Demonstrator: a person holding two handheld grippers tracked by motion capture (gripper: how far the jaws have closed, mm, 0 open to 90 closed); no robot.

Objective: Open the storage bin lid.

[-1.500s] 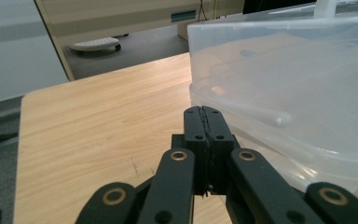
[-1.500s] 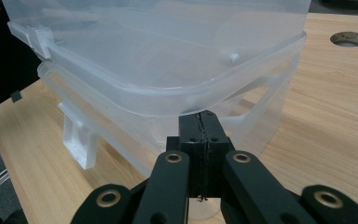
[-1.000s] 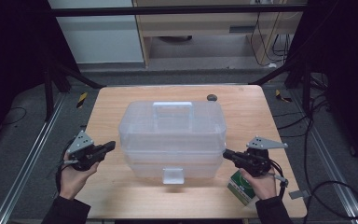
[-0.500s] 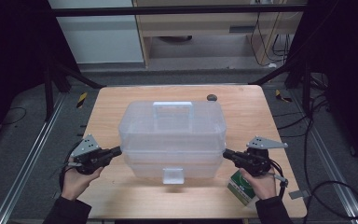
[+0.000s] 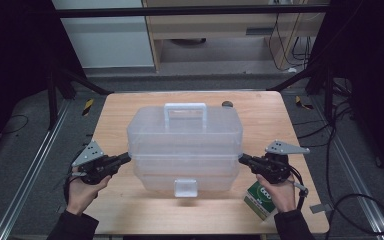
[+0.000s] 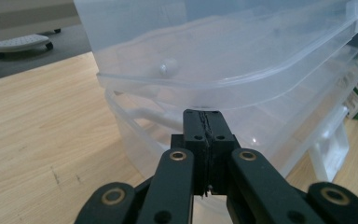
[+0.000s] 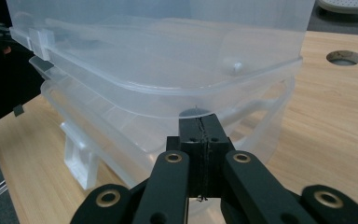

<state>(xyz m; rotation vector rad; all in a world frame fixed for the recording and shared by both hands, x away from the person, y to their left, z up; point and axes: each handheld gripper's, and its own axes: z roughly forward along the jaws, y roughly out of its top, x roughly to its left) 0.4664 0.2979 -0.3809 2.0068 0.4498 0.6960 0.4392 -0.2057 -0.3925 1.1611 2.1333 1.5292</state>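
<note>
High view took in the whole tabletop (image 5: 130, 210): clear plastic box (image 5: 185, 150) at centre, white carry handle (image 5: 185, 111) on its lid at the far side, front latch (image 5: 186, 187) facing the person. It also caught a green-and-white carton (image 5: 260, 200) at the near right corner, partly under the right hand (image 5: 282, 192), and a dark round hole (image 5: 227, 104) in the wood beyond the box.

Left gripper view gave the close detail the overhead lacked: stacked translucent tiers with overhanging rims, a small round stud (image 6: 168, 68) on the upper tier's end wall, the latch (image 6: 332, 154) off to its right edge. Right gripper view showed the mirror of this, stud (image 7: 235, 66) and latch (image 7: 81, 163) included, plus the hole (image 7: 344, 57) in the tabletop.

Box frosted-clear, rounded corners, lid down, sitting flat on the wood.

Left claw (image 5: 125, 158) jaws pressed together (nothing between them), tip just under the rim at the box's left end (image 6: 204, 122). Left hand (image 5: 82, 187) low, gripper nearly level, aimed inward. Right claw (image 5: 242, 158) likewise together, tip at the right end's rim (image 7: 199, 123); whether either tip touched the plastic, could not tell.
</note>
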